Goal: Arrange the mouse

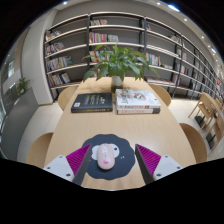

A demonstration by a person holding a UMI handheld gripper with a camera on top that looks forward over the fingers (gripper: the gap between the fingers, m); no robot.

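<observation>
A pale pink and white mouse (106,155) lies on a round dark grey mouse mat (108,160) on the wooden table (90,125). My gripper (112,160) is open, with one pink-padded finger (74,160) left of the mat and the other to its right. The mouse stands between the fingers, closer to the left one, with a gap on each side. It rests on the mat by itself.
Beyond the mat lie a dark book (92,101) and a lighter book (136,100) side by side. A potted green plant (118,62) stands at the table's far end. Chairs flank the table, and bookshelves (150,45) line the back wall.
</observation>
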